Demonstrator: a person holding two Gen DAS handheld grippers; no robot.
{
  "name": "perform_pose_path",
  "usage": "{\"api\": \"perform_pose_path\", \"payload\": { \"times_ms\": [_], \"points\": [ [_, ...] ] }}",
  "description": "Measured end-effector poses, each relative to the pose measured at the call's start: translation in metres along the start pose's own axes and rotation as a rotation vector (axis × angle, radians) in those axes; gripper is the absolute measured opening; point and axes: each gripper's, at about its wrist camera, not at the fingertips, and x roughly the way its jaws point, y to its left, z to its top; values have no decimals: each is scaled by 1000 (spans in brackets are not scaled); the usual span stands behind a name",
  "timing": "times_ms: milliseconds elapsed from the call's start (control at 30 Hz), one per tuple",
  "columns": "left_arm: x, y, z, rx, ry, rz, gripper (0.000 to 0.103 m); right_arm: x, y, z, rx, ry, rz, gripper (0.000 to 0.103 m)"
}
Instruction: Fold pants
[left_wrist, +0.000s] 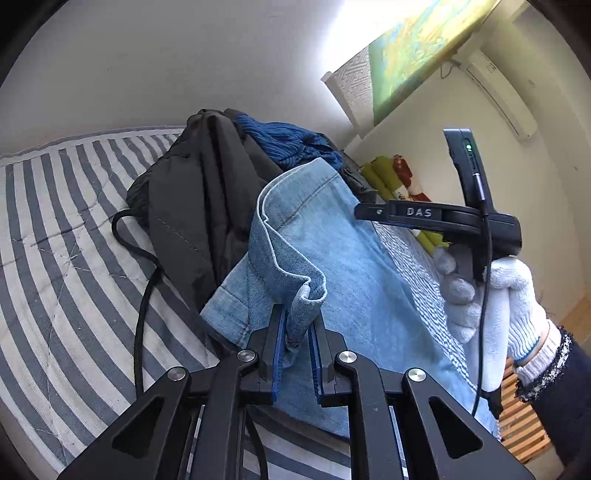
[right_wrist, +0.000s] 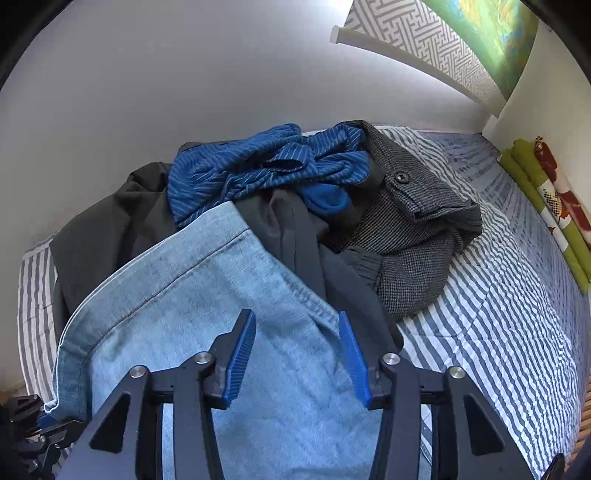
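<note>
Light-blue denim pants lie spread on the striped bed, one end resting on a pile of clothes. My left gripper is shut on a folded bit of the denim edge, which stands up between its blue pads. In the right wrist view, the same pants fill the foreground. My right gripper hovers open above them with nothing between its fingers. The left gripper shows at the lower left, at the denim corner. A white-gloved hand holds the right gripper over the pants' right side.
Behind the pants lies a pile: a dark grey garment, a blue striped garment and a grey tweed one with a button. A black cable runs across the striped bedsheet. Green rolled bedding lines the wall.
</note>
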Motion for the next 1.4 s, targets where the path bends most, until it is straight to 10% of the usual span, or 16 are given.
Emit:
{"api": "perform_pose_path", "payload": {
  "times_ms": [167, 500, 700, 900, 1033, 1100, 1233, 1400],
  "points": [
    [1, 6, -1, -35, -4, 24, 45, -6, -19, -4, 48, 0, 22, 44],
    [3, -5, 4, 1, -16, 35, 35, -67, -70, -45, 128, 53, 92, 44],
    [7, -16, 8, -5, -14, 30, 37, -170, -115, -157, 165, 45, -28, 44],
    [12, -19, 4, -42, 17, 25, 68, -232, -155, -308, 347, 137, -175, 44],
    [0, -25, 4, -52, -30, 8, 67, -243, -142, -351, 375, 146, -173, 44],
    [1, -35, 5, -32, -37, -14, 65, -242, -131, -344, 380, 125, -108, 44],
    [28, -69, 4, 5, 3, -126, 23, -245, -105, -302, 353, 27, -69, 44],
    [69, -133, -21, 207, 149, -164, 23, -256, -87, -274, 342, -18, -42, 44]
  ]
}}
